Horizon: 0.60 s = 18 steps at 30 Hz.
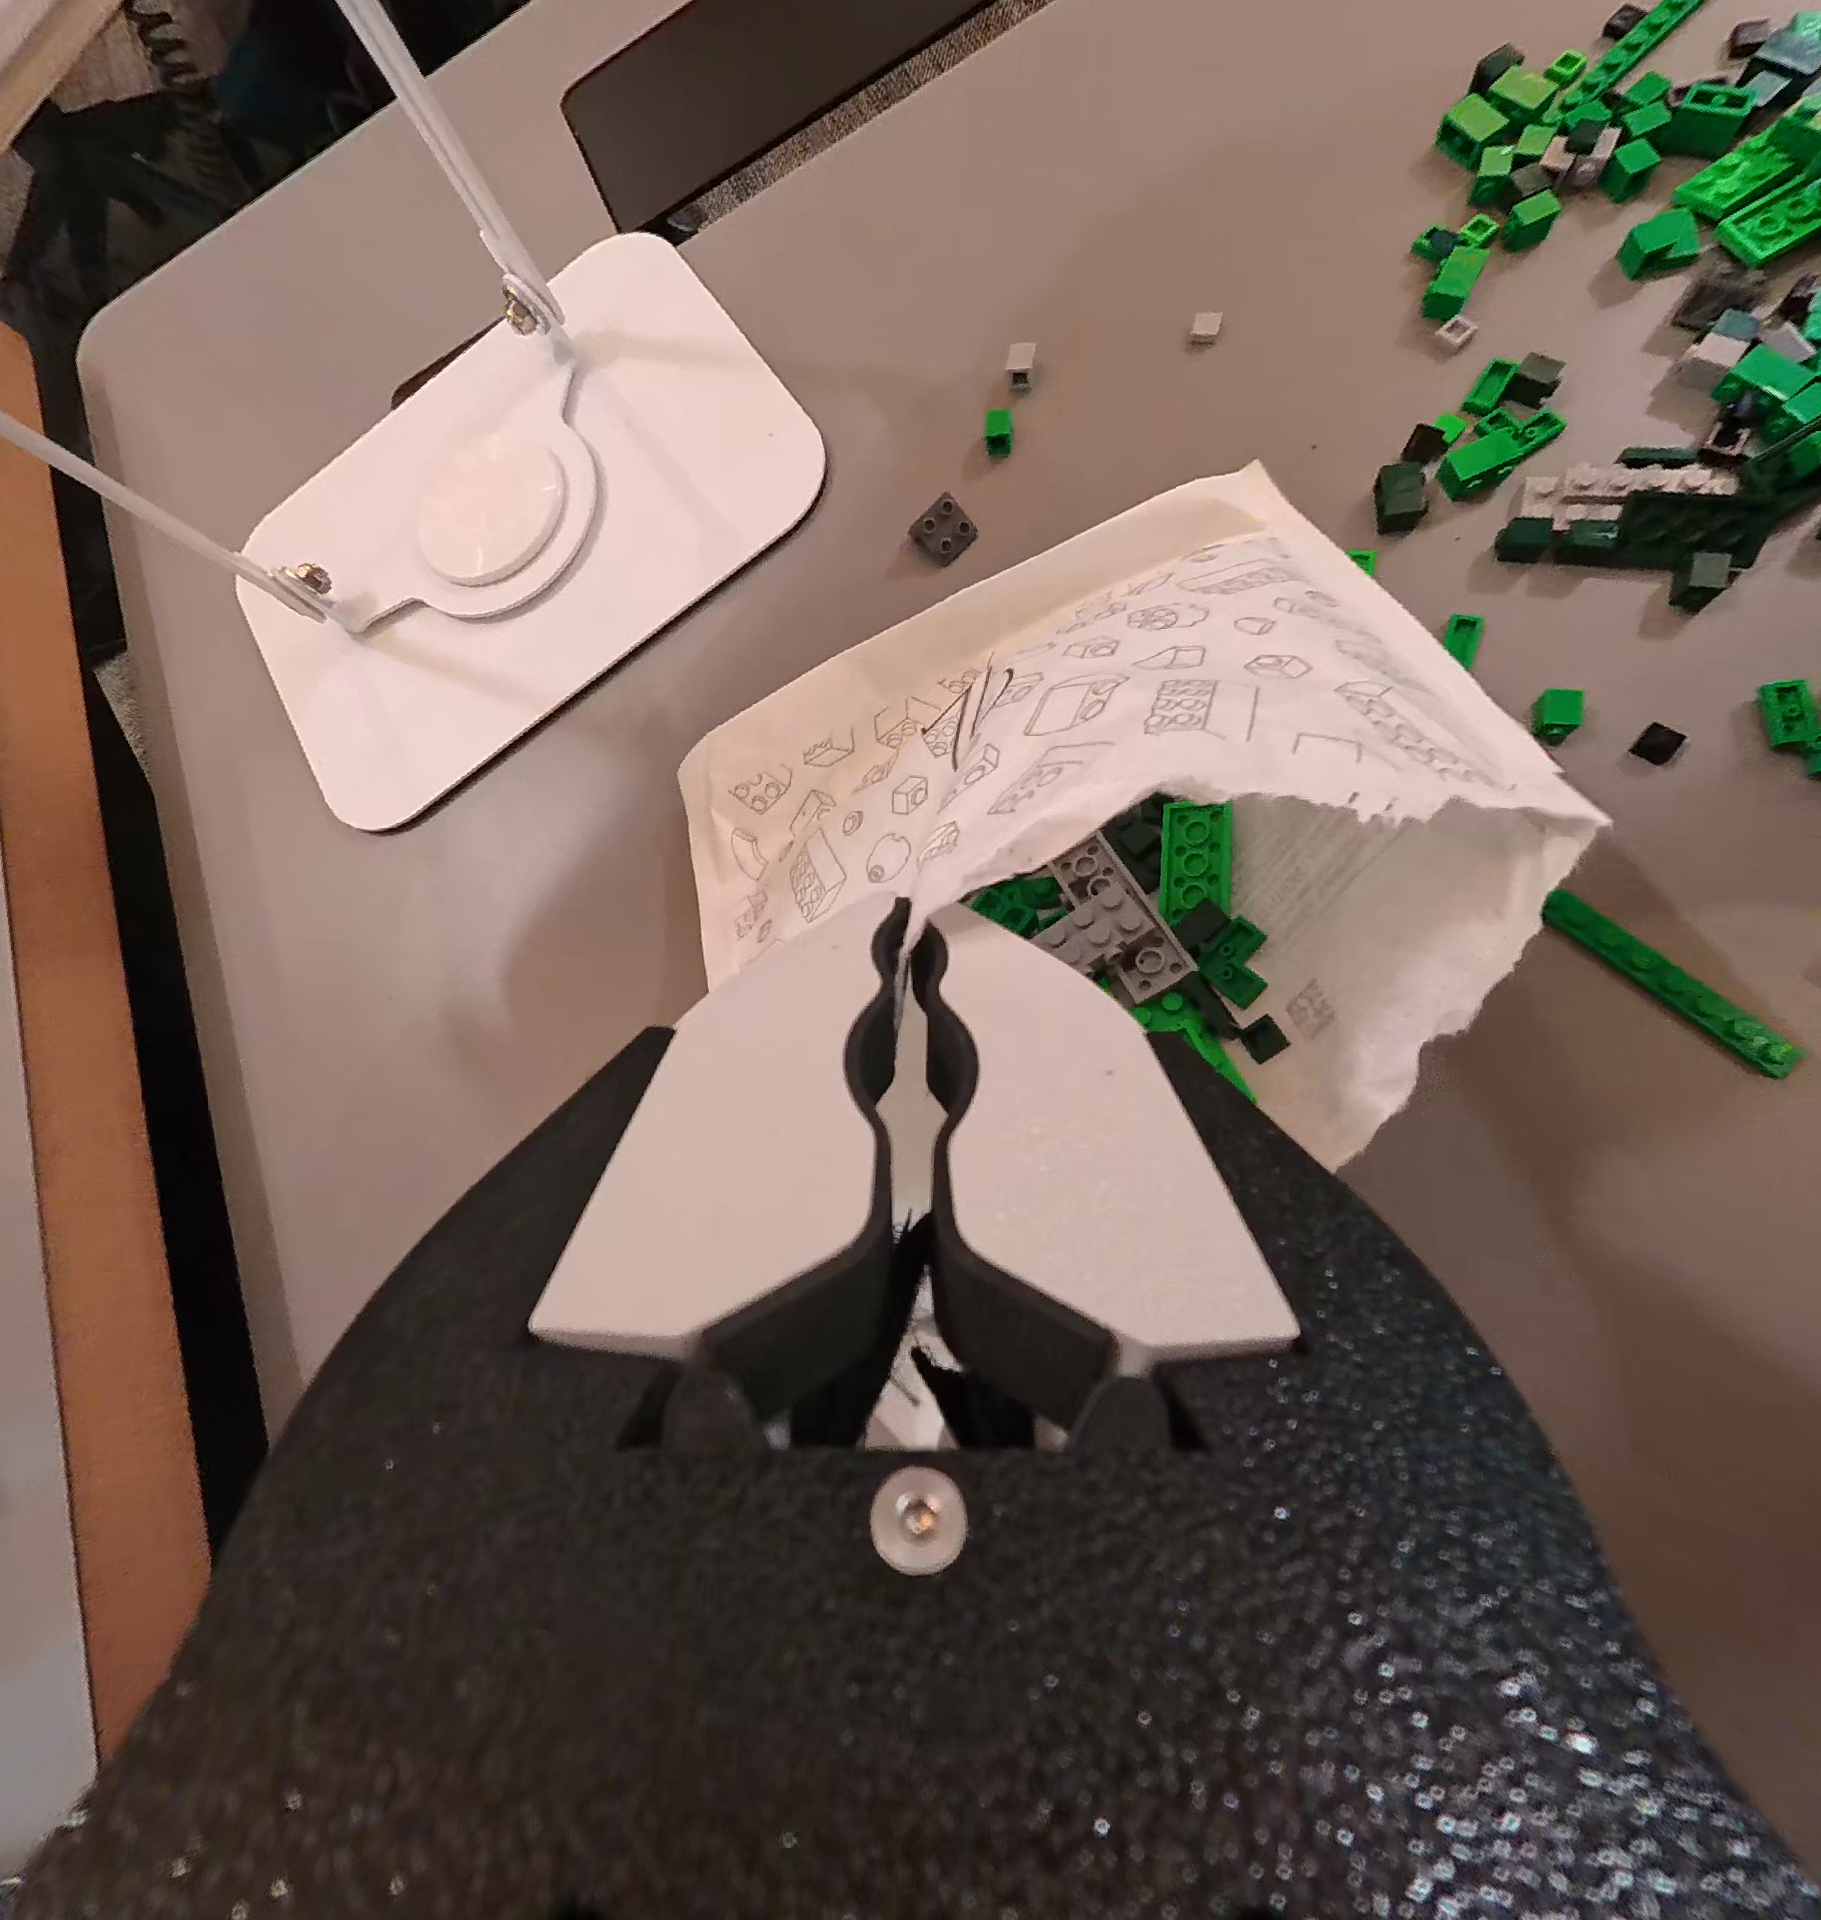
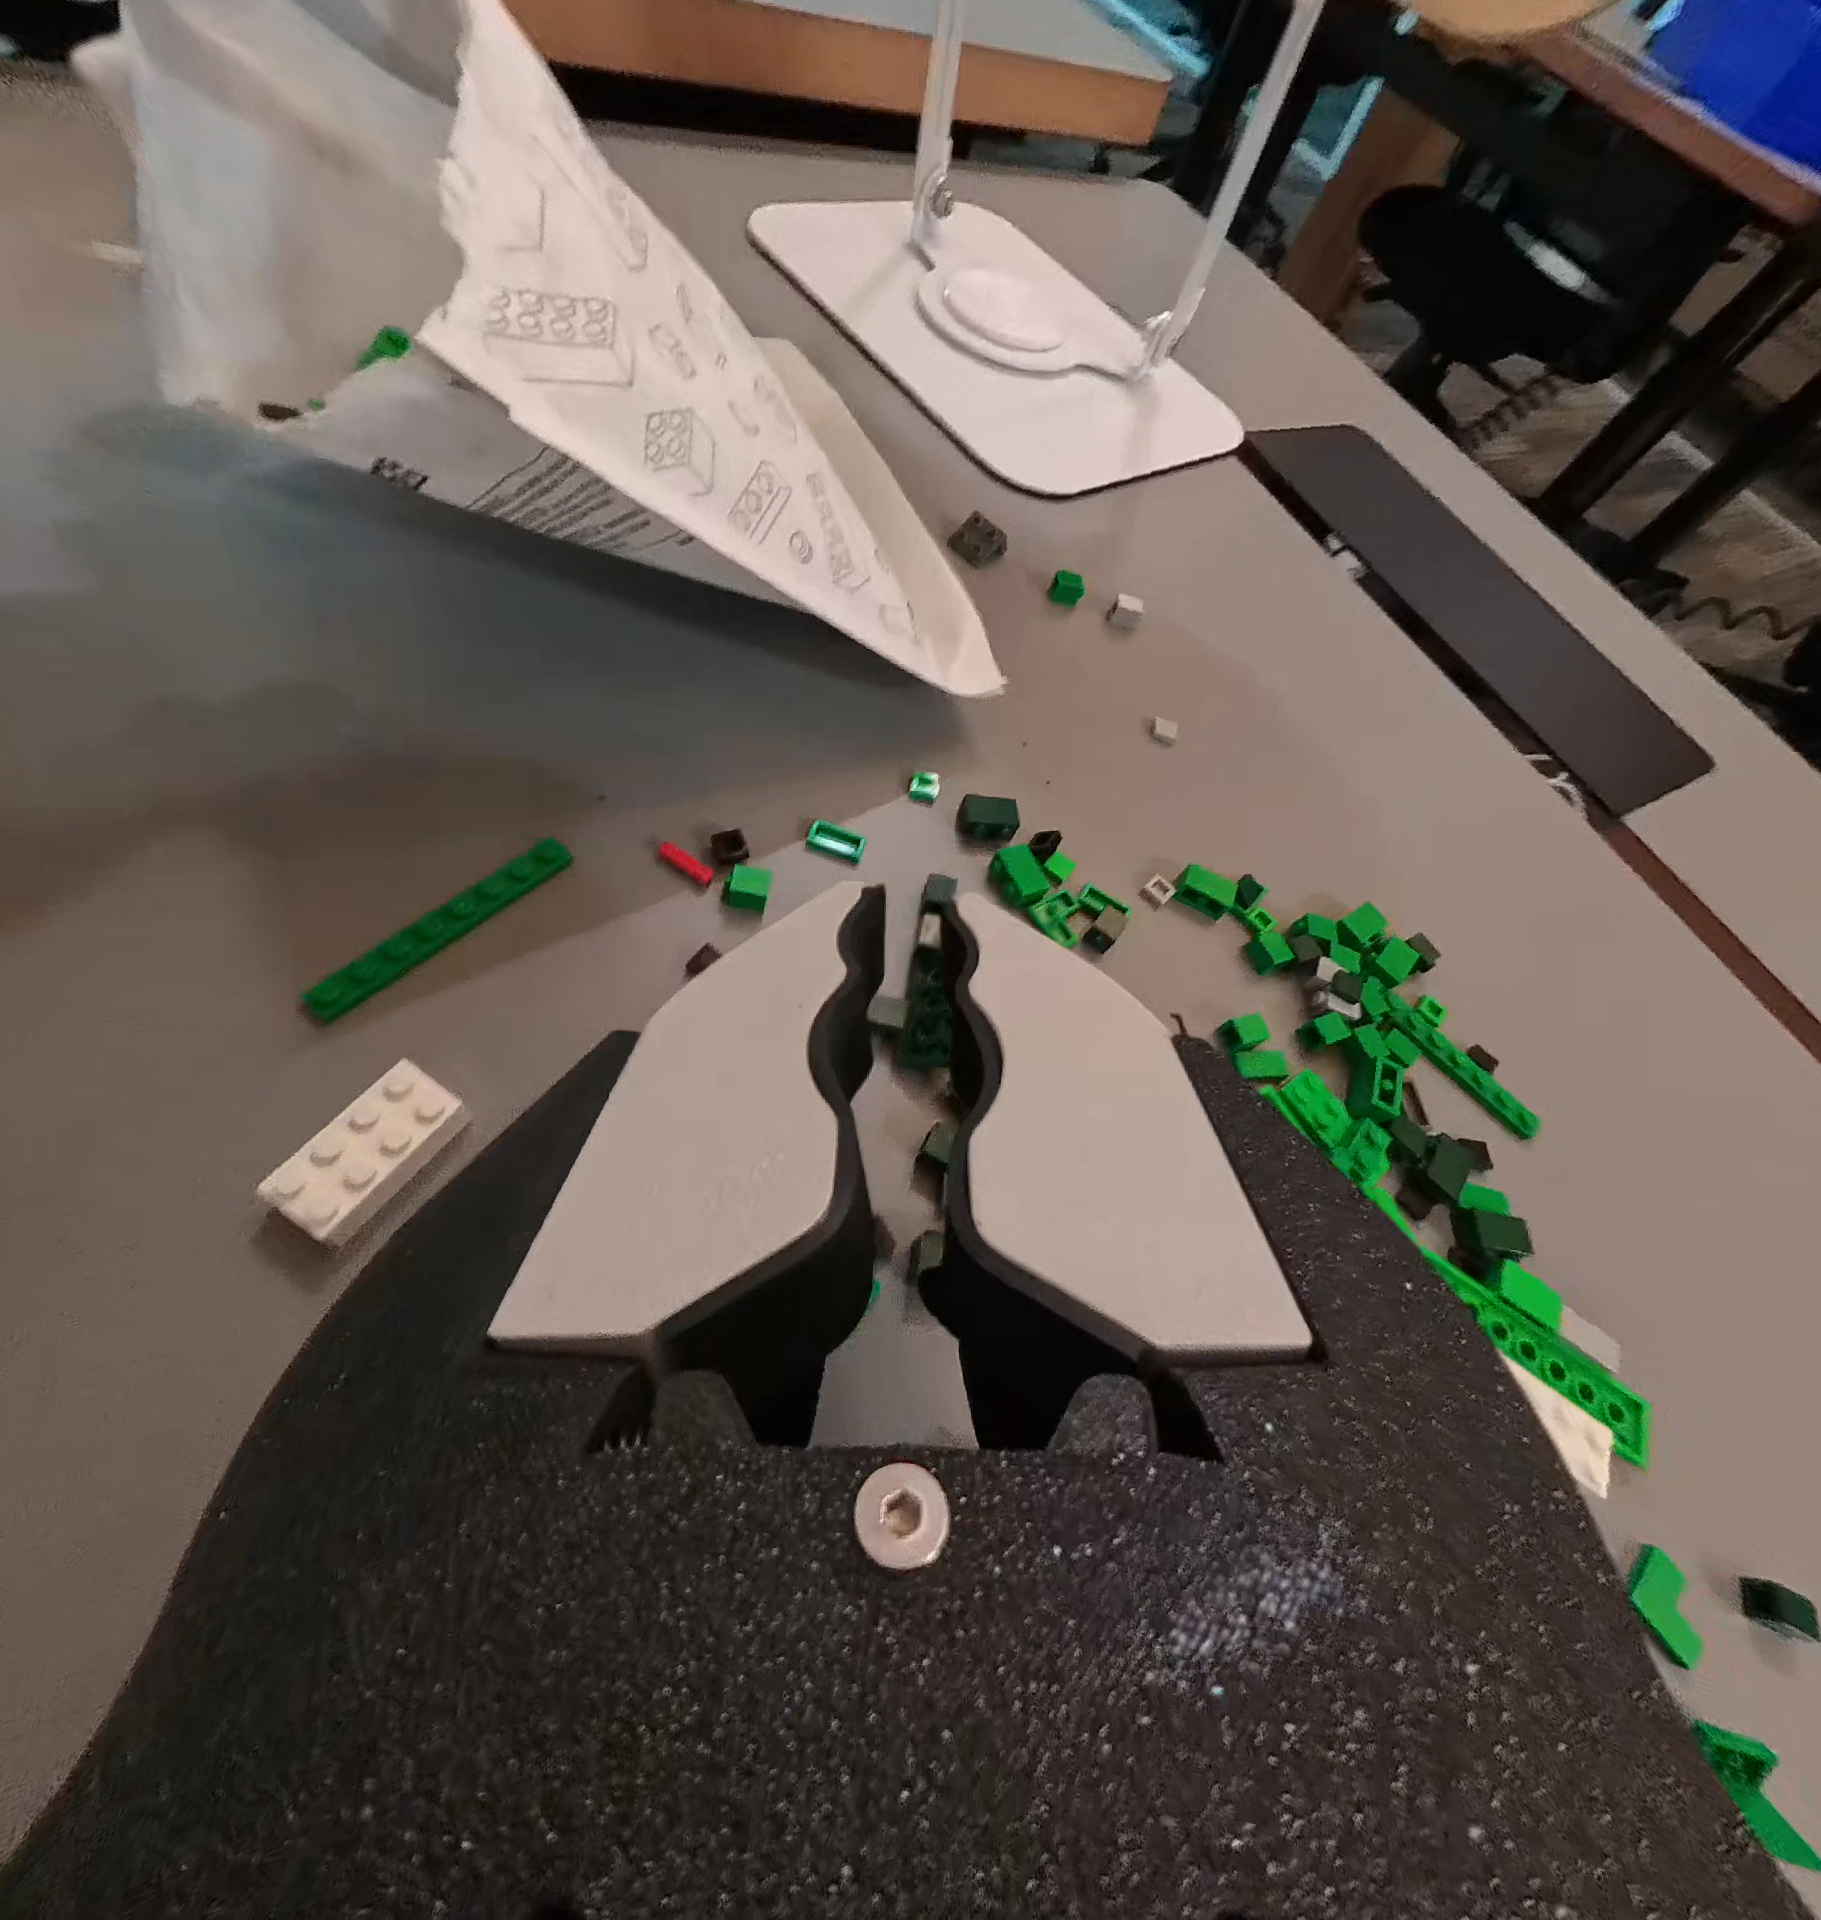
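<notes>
Grey surface (image 1: 989, 208) scattered with green bricks (image 2: 1384, 997); left gripper (image 1: 911, 930) pinches the torn paper bag's (image 1: 1145, 707) edge, lifting it, bricks remaining inside. Right gripper (image 2: 911, 904) hovers narrowly parted over loose bricks, holding nothing.

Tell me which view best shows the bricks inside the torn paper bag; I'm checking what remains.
The left wrist view: it looks into the paper bag's torn mouth at green and grey bricks. The right wrist view shows mostly its printed outside.

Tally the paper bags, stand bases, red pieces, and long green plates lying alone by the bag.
Paper bag: 1
White stand base: 1
Red piece: 1
Lone long green plate: 1
Total: 4
</notes>
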### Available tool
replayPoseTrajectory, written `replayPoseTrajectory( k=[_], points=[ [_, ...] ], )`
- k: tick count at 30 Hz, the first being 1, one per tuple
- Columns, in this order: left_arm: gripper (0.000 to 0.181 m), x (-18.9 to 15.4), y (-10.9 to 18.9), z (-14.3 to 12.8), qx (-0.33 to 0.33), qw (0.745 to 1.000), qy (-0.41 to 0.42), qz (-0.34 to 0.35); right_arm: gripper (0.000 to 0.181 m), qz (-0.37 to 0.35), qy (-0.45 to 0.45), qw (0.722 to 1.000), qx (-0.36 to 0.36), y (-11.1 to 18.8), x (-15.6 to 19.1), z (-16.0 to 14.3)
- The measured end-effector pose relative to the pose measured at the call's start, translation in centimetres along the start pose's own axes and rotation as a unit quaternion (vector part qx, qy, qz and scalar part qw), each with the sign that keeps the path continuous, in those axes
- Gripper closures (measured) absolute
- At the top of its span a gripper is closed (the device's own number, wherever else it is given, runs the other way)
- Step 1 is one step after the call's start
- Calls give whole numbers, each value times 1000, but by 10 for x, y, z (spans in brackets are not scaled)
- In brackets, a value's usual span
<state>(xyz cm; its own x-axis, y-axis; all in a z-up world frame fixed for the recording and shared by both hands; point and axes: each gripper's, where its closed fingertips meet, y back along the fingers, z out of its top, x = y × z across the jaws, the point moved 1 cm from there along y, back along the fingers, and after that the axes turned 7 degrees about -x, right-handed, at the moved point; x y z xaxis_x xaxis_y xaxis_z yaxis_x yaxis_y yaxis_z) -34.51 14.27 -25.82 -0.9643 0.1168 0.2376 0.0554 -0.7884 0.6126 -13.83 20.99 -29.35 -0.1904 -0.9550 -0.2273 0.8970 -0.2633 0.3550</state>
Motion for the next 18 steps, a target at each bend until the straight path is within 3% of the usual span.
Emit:
replayPoseTrajectory(
  k=[3,12,18],
  points=[
    [181,1,0,0,-1,1000,2,-1,174,45,-18,998,40,5,7,-15],
    [181,-6,-1,0,1,1000,-3,-15,174,62,36,983,168,-6,22,-51],
    [181,-9,-1,0,2,1000,-6,-23,170,94,6,977,192,7,30,-55]
  ],
)
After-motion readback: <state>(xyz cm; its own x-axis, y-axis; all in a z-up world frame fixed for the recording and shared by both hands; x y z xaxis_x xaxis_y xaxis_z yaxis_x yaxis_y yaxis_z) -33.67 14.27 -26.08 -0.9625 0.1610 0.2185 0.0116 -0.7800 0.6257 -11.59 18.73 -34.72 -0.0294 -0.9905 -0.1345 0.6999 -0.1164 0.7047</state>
